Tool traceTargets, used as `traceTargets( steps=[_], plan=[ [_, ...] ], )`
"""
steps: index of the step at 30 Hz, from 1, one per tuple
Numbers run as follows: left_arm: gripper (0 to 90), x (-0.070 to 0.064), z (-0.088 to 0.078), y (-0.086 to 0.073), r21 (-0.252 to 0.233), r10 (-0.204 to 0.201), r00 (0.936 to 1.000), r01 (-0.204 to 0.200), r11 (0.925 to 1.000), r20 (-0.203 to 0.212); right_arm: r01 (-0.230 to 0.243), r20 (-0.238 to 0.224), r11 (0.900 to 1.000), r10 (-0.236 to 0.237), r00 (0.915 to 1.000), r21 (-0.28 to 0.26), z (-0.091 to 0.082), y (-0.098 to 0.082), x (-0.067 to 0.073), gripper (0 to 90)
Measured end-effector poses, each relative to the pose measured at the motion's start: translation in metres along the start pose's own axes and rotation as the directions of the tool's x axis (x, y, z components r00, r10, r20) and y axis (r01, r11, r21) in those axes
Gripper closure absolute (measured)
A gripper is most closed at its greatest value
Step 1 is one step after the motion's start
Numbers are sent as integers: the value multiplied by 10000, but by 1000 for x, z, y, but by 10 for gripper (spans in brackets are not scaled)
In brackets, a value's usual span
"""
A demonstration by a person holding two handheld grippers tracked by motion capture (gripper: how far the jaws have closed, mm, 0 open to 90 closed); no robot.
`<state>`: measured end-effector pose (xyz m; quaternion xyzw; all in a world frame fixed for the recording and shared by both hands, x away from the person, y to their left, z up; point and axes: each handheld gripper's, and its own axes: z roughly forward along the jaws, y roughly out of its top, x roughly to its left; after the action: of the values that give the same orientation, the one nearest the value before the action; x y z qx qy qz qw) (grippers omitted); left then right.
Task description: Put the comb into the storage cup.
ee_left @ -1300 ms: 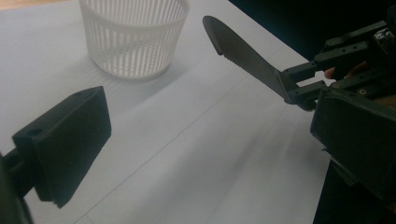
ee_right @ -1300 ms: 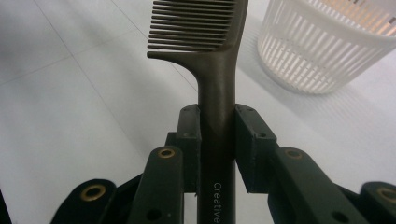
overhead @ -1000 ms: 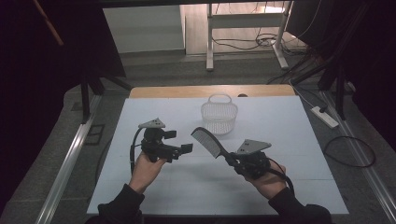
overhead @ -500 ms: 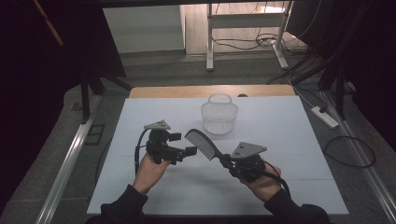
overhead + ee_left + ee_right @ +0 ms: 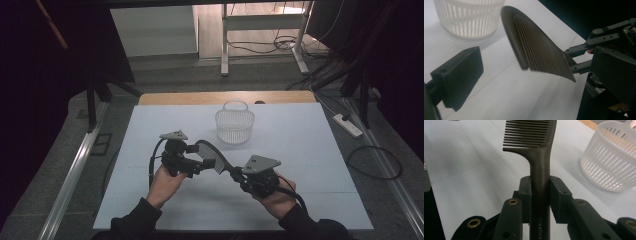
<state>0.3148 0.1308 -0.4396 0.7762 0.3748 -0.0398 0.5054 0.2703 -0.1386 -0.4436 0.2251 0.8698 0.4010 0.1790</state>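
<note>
Above the white counter (image 5: 150,150), near its middle, two hands each hold a black claw. The right claw (image 5: 239,176) has its two jaws squeezed tight on the handle of a dark comb (image 5: 212,154). From the right claw's own view, the comb (image 5: 537,157) handle stands straight up between the two black pads (image 5: 525,195), and both pads press on its sides. Small pale letters run along the handle low down. The comb's teeth are at the top, pointing off to one side.

The comb is up in the air and does not touch the counter. From above, it sticks out from the right claw toward the left claw (image 5: 206,162), with the toothed end just beside that claw's tips.

The left claw has its jaws apart. In its own view, one black pad (image 5: 461,75) sits low on the left, and the comb (image 5: 536,47) hangs in front of it, with its thin teeth close together in a long row. That pad is not touching the comb. I cannot tell if the other pad touches it.

A white basket (image 5: 234,124) with slits in its wall stands on the counter a little farther back, behind the comb and apart from both claws. The same basket (image 5: 611,157) shows off to the right in the right claw's view.
</note>
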Motion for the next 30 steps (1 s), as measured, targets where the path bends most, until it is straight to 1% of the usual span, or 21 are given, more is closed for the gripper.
traceTargets(
  steps=[3,10,14,15,16,17,22,24,25,29,30],
  plan=[
    [0,0,2,0,64,-45,10000,45,10000,8,26,-55,10000,-26,10000,-64,1,1,3,725],
    [0,0,2,1,-47,-189,9998,189,9998,111,124,-93,9998,-125,9999,-123,2,2,7,725],
    [4,0,2,1,75,-103,9999,102,9999,82,171,-83,9997,-173,9998,-152,2,2,8,725],
    [21,-1,2,1,77,-101,9999,101,9999,48,189,-72,9997,-190,9998,-162,2,2,8,725],
    [42,-1,2,1,75,-110,9999,110,9999,65,211,-52,9996,-212,9998,-171,2,2,8,725],
    [79,-1,2,1,86,-106,9998,104,9999,196,228,-36,9996,-229,9997,-183,2,2,8,725],
    [325,1,-1,1,68,-356,9969,352,9994,699,243,3,9995,-243,9997,-186,2,2,8,725],
    [423,3,-2,0,63,-524,9939,520,9986,970,259,30,9995,-258,9997,-183,2,2,8,725],
    [467,3,-3,0,80,-575,9933,570,9983,1006,276,47,9994,-276,9996,-185,2,2,8,725],
    [599,5,-3,-1,71,-797,9880,795,9968,1321,300,86,9994,-298,9995,-177,3,2,9,725],
    [616,5,-3,-1,77,-850,9860,848,9964,1435,306,103,9994,-304,9995,-178,3,2,9,725]
  ],
)
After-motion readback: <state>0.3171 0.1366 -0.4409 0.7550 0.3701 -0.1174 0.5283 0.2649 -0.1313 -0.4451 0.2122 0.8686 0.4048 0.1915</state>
